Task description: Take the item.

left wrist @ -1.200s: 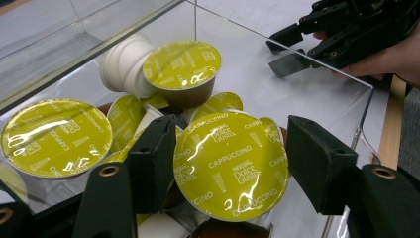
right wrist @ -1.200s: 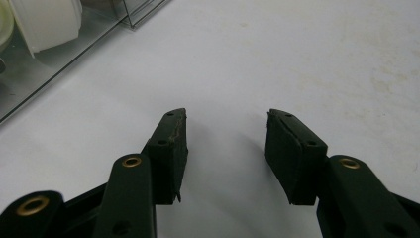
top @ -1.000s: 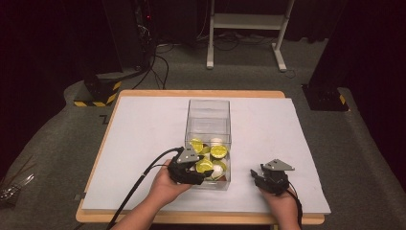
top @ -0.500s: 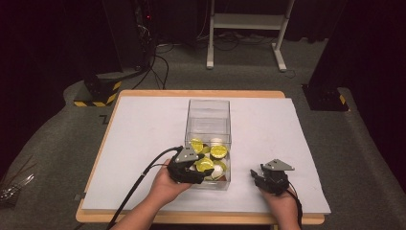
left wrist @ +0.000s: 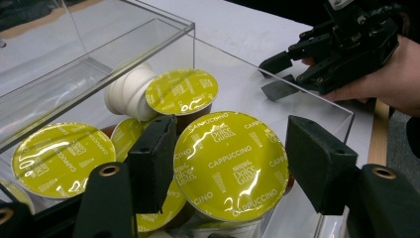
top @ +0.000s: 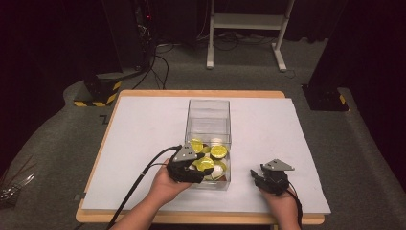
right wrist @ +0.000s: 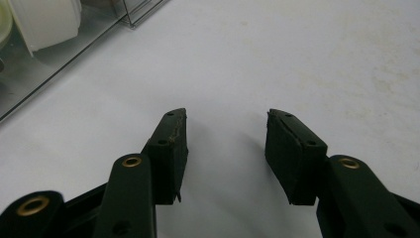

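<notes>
A capsule [left wrist: 232,166] with a yellow-green "Cappuccino" lid sits between the pads of the left gripper [left wrist: 233,168], which pinch it at its sides; it is at the near end of the clear box [top: 208,113], on top of the other capsules [top: 218,151] heaped there. The step in hand appears to be picking one capsule out of the box: the grip is made, the lift not yet begun. The next move would call for a straight rise clear of the near wall, with the pinch kept firm so that the foil-lidded cup does not tip or drag its neighbours along. The box stands mid-table on a white sheet [top: 143,124], its far half bare. The right gripper [top: 265,178] rests on the sheet to the right of the box, apart from it, jaws spread with nothing between them. The left gripper view gives the lid's print, the pads' contact and a white capsule [left wrist: 130,91] lying on its side behind; the high view gives the layout of box, sheet and both hands; the right gripper view [right wrist: 225,148] confirms bare sheet between its pads.
</notes>
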Available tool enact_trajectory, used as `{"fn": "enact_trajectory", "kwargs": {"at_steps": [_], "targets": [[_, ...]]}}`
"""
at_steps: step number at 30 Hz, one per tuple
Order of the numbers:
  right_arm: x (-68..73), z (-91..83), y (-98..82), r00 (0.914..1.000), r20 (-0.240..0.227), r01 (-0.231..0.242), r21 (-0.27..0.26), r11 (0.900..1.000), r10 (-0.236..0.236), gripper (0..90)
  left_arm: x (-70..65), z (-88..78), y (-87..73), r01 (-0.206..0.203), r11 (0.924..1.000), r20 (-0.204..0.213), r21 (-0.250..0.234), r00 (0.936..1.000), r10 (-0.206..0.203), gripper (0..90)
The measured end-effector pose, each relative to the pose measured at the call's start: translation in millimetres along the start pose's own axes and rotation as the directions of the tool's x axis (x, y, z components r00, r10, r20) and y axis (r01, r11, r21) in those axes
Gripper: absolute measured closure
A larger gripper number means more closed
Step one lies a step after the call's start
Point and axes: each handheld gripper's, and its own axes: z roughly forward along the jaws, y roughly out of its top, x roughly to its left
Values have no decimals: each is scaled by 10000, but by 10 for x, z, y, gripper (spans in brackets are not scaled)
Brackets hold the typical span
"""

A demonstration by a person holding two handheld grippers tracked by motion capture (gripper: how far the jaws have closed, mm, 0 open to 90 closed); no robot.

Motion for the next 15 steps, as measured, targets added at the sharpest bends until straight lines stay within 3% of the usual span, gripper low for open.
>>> {"fn": "enact_trajectory", "kwargs": {"at_steps": [15], "targets": [[4, -1, -1, 10000, 7, -19, -5, 10000, 19, 509, 52, -101, 55, -68, 9981, -249, -606, 9997, 53, 381]]}}
